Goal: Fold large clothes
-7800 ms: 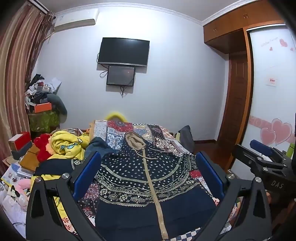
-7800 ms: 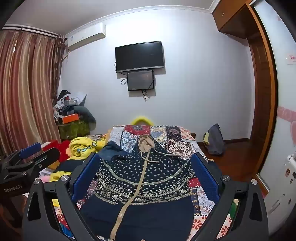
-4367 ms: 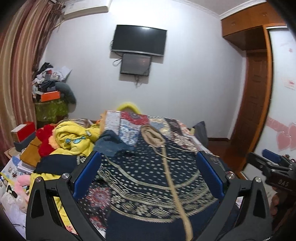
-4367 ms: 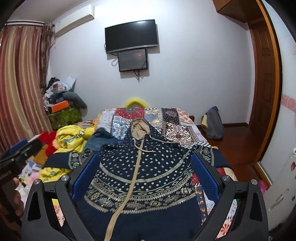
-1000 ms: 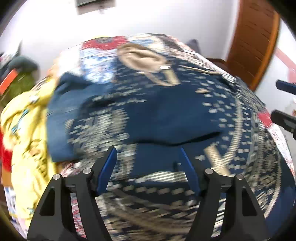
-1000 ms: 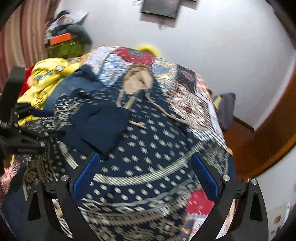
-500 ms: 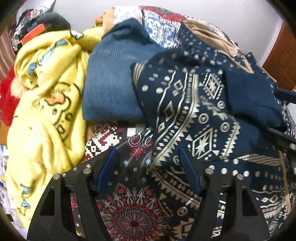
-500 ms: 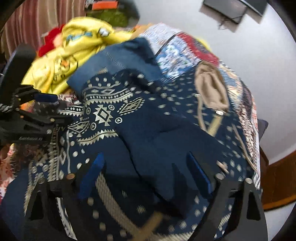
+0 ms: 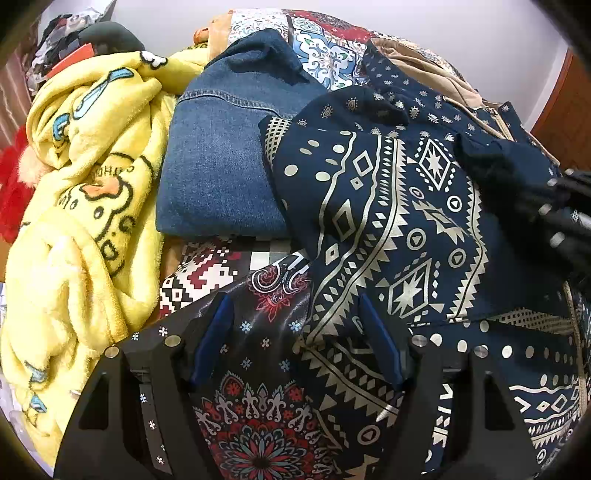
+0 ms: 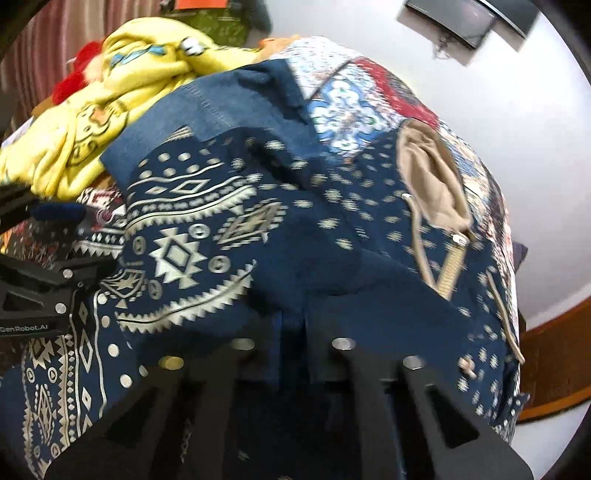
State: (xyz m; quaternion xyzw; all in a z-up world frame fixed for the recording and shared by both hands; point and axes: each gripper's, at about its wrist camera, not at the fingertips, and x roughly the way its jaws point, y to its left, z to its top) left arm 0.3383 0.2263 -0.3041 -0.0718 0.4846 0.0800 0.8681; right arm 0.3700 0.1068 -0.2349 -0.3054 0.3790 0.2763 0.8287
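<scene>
A navy hooded jacket (image 9: 413, 229) with cream patterns lies on the bed, its left sleeve folded across the chest. It also fills the right wrist view (image 10: 236, 229), with its tan hood (image 10: 428, 177) at the far end. My left gripper (image 9: 299, 332) is open, low over the jacket's left edge and the patterned bedspread (image 9: 258, 413). My right gripper (image 10: 293, 332) is shut on the sleeve's plain navy cuff (image 10: 332, 273). The right gripper also shows at the right edge of the left wrist view (image 9: 565, 218).
Folded blue jeans (image 9: 218, 155) lie just left of the jacket. A yellow cartoon fleece blanket (image 9: 74, 192) is heaped further left, with red plush (image 9: 11, 195) beyond. A wall TV (image 10: 476, 18) hangs past the bed. A wooden door (image 10: 554, 350) stands at the right.
My right gripper has closed from open onto the sleeve cuff. My left gripper has moved slightly closer to the jacket's edge and stays open.
</scene>
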